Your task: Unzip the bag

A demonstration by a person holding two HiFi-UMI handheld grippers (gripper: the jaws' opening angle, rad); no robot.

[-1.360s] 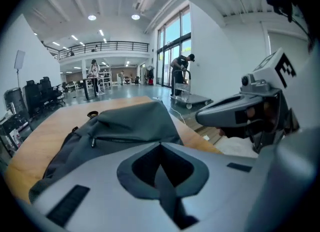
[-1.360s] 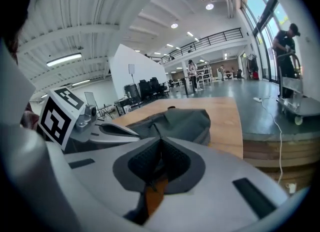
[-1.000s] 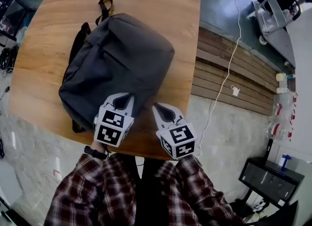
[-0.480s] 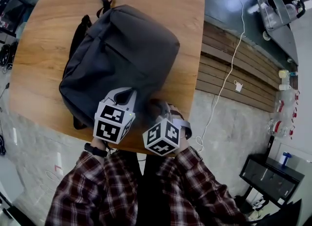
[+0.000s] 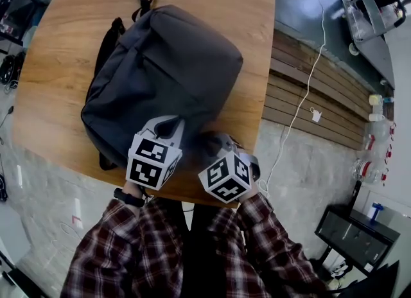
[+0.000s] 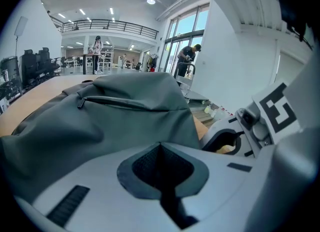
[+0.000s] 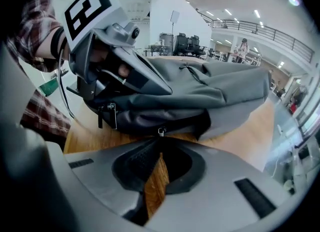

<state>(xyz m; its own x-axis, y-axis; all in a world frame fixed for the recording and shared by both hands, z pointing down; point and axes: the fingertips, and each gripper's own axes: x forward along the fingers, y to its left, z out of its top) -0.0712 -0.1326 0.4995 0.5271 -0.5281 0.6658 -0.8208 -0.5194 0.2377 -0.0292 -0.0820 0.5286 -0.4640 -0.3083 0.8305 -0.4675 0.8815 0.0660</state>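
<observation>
Grey bag [image 5: 160,72]: lying flat on the wooden table [image 5: 58,65], its near end sitting by the table's near edge, so both claws are reaching it close to the person's body.
Zip pull [image 7: 159,131]: hanging low on the bag's side seam, just above the tabletop; the zip is looking closed from here.
Right gripper [image 7: 160,138]: pointing in sideways, level with that seam. Its jaws are meeting tip to tip right on the zip pull and seem to be nipping it, ready to drag it along the track.
Left gripper [image 6: 160,146]: resting on the bag's near end with jaws together. I cannot tell whether fabric is pinched. It is probably steadying the bag against the tug.
Progress: only just beginning, I'd judge.
</observation>
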